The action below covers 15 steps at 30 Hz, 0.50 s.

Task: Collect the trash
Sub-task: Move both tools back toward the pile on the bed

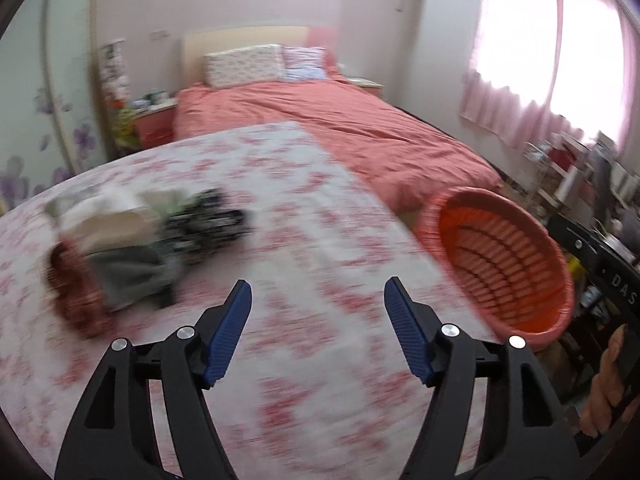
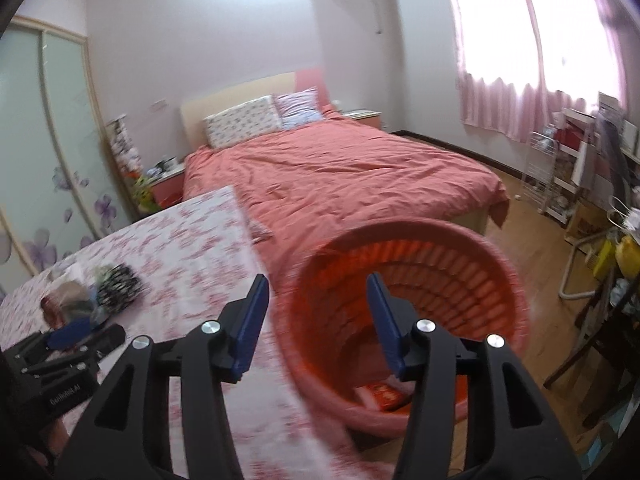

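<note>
- trash pile (image 1: 132,248) sits near the left edge of the table (image 1: 320,240), far part of it; blurred; looks like crumpled white paper, grey and green scraps, a black-and-white patterned wrapper, something red-brown at its near side; exact items cannot tell
- same pile seen smaller in right wrist view (image 2: 96,292), near the table's left edge
- left gripper (image 1: 318,300) open, nothing between the blue pads, over the flowered tablecloth, pile ahead and to its left, apart from it
- right gripper (image 2: 318,300) open, empty, hangs over the near rim of the orange basket (image 2: 500,280)
- basket stands on the floor just off the table's right edge; holds a red packet (image 2: 382,394) and a pale scrap beside it at the bottom; otherwise mostly empty
- step in hand, my read: go for the next piece from the pile; left gripper is nearer
- do it well: swing left, come down on one piece at the pile's near edge, close only once pads straddle it, don't snag the cloth
- loose light scraps could slip or drag neighbours; pinch a firm fold
- carry over the right edge, release well inside the basket rim
</note>
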Tool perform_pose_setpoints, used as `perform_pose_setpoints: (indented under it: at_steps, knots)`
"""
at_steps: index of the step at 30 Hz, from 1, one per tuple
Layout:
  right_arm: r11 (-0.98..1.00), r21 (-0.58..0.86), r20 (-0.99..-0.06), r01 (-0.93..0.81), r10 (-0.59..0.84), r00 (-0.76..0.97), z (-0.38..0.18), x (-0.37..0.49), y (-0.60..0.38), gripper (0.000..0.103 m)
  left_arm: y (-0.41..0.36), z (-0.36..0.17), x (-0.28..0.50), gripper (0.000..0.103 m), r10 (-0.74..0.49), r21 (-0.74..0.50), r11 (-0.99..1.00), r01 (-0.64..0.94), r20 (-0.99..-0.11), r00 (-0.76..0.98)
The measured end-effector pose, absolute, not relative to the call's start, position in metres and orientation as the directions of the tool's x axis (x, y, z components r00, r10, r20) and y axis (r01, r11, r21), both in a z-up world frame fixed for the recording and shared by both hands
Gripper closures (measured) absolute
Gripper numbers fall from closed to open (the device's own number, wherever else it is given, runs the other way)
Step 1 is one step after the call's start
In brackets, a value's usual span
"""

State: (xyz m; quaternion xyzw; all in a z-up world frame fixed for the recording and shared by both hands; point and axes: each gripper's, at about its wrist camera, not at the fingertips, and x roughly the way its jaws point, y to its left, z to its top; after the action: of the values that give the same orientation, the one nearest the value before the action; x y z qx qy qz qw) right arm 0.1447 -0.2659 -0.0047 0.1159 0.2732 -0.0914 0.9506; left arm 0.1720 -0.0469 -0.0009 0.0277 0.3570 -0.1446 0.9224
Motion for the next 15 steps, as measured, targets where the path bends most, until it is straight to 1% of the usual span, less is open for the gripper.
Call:
perform_pose_setpoints:
  at_steps: [4, 6, 7, 10, 13, 15]
  knots:
    - [0.974, 0.160, -0.557, 0.162, -0.047, 0.829, -0.008, 0.154, -0.222, 0.050, 0.000, -0.001, 0.171, 0.032, -0.162, -0.047, 0.983, 0.175, -0.664, 0.730]
    - [0.980, 0.154, -0.565, 0.126, -0.018, 0.825, -0.009, 0.158, -0.201, 0.048, 0.025, -0.002, 0.170, 0.024, -0.070, -0.004, 0.996, 0.089, -0.660, 0.748]
    - [0.983, 0.150, -0.570, 0.106, -0.002, 0.822, -0.011, 0.160, -0.189, 0.047, 0.038, -0.003, 0.169, 0.018, -0.023, 0.014, 0.999, 0.043, -0.651, 0.759]
    - [0.989, 0.139, -0.584, 0.055, 0.036, 0.811, -0.016, 0.166, -0.158, 0.046, 0.065, -0.006, 0.170, 0.017, 0.006, 0.006, 1.000, -0.002, -0.652, 0.759]
    - [0.991, 0.130, -0.600, 0.015, 0.067, 0.797, -0.021, 0.171, -0.134, 0.045, 0.089, -0.009, 0.174, 0.017, -0.011, -0.048, 0.998, -0.028, -0.660, 0.751]
    - [0.992, 0.123, -0.609, -0.005, 0.079, 0.789, -0.024, 0.174, -0.122, 0.045, 0.096, -0.009, 0.176, 0.017, -0.014, -0.061, 0.998, -0.034, -0.643, 0.766]
